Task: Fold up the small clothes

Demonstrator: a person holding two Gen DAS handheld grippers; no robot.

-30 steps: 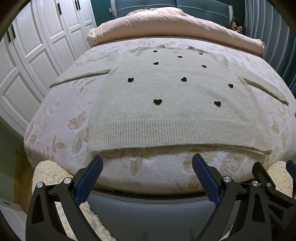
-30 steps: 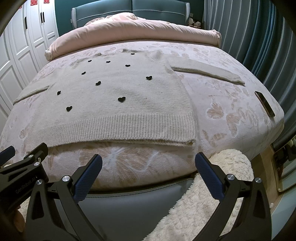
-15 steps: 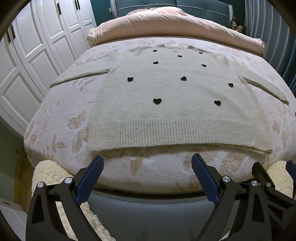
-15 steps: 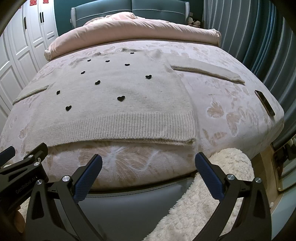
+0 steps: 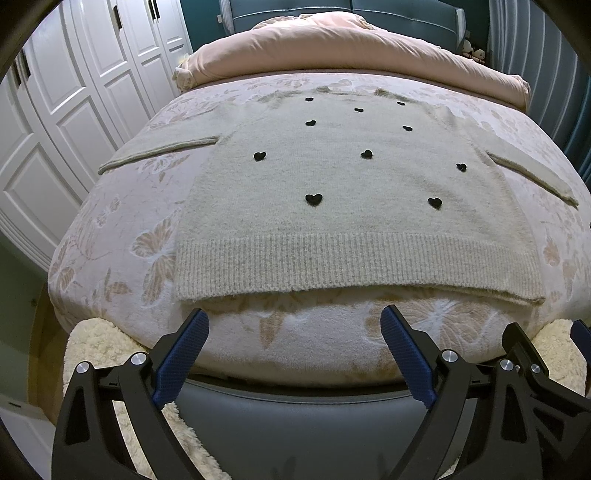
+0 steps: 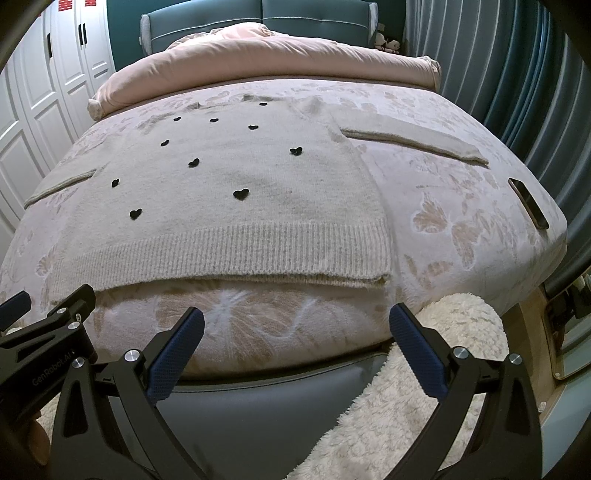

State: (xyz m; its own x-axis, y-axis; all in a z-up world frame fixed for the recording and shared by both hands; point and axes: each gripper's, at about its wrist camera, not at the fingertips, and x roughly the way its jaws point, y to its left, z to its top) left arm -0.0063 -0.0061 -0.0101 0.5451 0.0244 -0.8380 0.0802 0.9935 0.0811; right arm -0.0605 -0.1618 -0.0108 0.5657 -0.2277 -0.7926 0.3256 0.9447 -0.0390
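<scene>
Cream knit sweater (image 5: 354, 192) spread flat, front up, across the middle of the bed (image 5: 122, 229), ribbed hem toward the near edge, neckline toward the far end, both sleeves stretched out sideways, left sleeve (image 5: 159, 149) and right sleeve (image 6: 410, 138) lying on the floral blanket. Small black hearts (image 5: 313, 199) scattered over the front panel. Near hem slightly lifted, showing a second layer of knit beneath at the right corner. Left gripper (image 5: 295, 343) hovering low at the foot of the bed, just short of the hem, blue-padded fingers (image 5: 184, 350) spread wide, nothing between them. Right gripper (image 6: 295, 341) alongside at the same height, fingers (image 6: 415, 350) likewise wide apart and empty, facing the right part of the hem. Rolled pink duvet (image 5: 351, 48) bunched at the far end against a teal headboard (image 6: 258, 14). Dark phone (image 6: 528, 202) lying near the right edge of the bed, well apart from the sweater. Fluffy cream rug (image 6: 406, 398) on the floor below the foot of the bed. White wardrobe doors (image 5: 66, 122) on the left, curtains (image 6: 498, 74) on the right.
</scene>
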